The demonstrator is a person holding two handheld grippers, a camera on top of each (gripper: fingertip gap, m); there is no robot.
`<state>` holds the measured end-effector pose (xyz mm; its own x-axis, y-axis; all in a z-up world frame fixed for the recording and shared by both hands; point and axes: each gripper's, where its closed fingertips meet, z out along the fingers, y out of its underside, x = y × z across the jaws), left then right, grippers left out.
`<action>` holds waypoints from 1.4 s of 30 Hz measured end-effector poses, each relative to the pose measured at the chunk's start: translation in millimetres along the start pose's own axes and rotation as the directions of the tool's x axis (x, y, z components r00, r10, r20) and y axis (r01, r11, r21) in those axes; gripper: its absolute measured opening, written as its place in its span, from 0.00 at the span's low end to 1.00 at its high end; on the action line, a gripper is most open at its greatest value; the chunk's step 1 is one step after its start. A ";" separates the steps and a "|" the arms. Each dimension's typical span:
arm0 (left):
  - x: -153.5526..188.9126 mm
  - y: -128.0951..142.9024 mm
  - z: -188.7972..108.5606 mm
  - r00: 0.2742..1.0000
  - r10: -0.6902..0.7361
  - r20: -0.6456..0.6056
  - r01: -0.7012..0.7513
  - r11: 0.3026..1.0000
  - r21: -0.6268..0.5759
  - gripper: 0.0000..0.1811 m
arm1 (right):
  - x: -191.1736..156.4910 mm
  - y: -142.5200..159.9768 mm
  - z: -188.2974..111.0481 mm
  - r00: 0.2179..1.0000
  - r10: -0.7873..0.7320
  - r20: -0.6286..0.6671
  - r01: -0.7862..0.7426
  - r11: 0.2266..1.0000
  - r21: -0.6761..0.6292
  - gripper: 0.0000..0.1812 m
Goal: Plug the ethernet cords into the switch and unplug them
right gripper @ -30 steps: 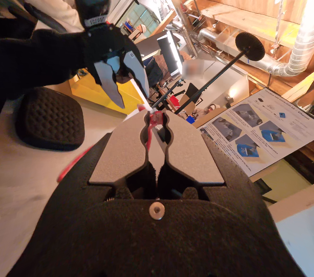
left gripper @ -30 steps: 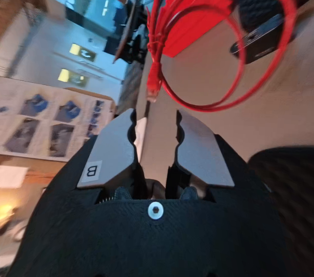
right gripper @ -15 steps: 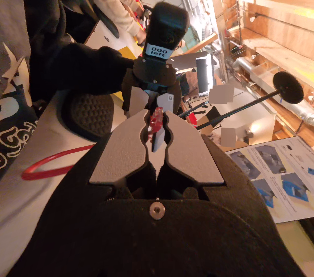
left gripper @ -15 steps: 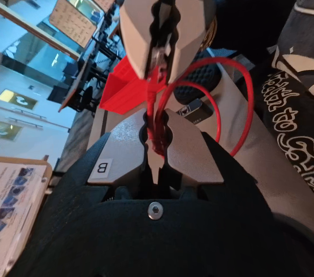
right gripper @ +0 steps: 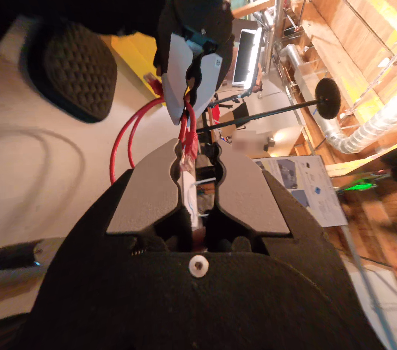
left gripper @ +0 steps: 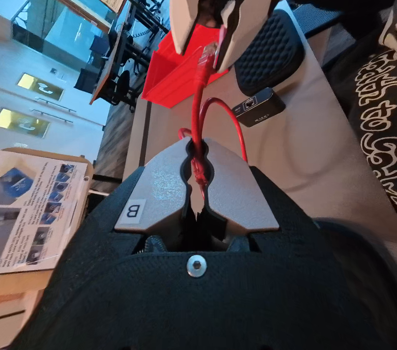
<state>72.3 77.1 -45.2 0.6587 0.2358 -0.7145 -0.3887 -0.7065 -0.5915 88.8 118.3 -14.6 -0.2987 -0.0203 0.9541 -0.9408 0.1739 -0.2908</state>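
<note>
Left wrist view showed the left gripper (left gripper: 196, 144) clamped on the red ethernet cord (left gripper: 196, 116), plug (left gripper: 207, 56) sticking out toward the spread-apart right gripper (left gripper: 203, 58), probably for regripping.

Support is a light beige tabletop (left gripper: 300, 157).

Resting on it in the left wrist view:
- small black switch (left gripper: 261, 106), port side facing the camera, mid-table
- black dimpled pad (left gripper: 268, 54) just beyond the switch, farther off
- red bin (left gripper: 171, 80) left of the pad, by the table's far edge

Right wrist view shows the same pad at upper left, a yellow bin (right gripper: 137, 60) right behind it, and a faint pale cable (right gripper: 62, 146) curving across the table on the left, blurred.
</note>
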 end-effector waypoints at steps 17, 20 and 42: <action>11.5 -4.9 -5.7 0.998 -0.021 -0.066 0.022 1.000 0.014 0.03 | -12.3 -7.3 7.8 0.906 -0.410 -0.102 0.406 0.912 -0.062 0.09; 11.7 -6.0 -6.8 0.998 -0.019 -0.063 0.020 1.000 0.010 0.03 | -14.3 -7.6 7.1 0.925 -0.371 -0.081 0.369 0.929 -0.043 0.13; -43.9 -85.4 -139.2 0.975 -0.203 0.087 0.026 0.496 0.868 0.19 | 38.4 -55.4 -40.3 0.901 0.430 0.057 -0.389 0.745 0.542 0.08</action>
<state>166.3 34.2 88.7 0.6652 0.4314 -0.6094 -0.7350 0.2345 -0.6362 135.9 147.6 41.0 -0.6824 0.0003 0.7309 -0.6713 -0.3958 -0.6266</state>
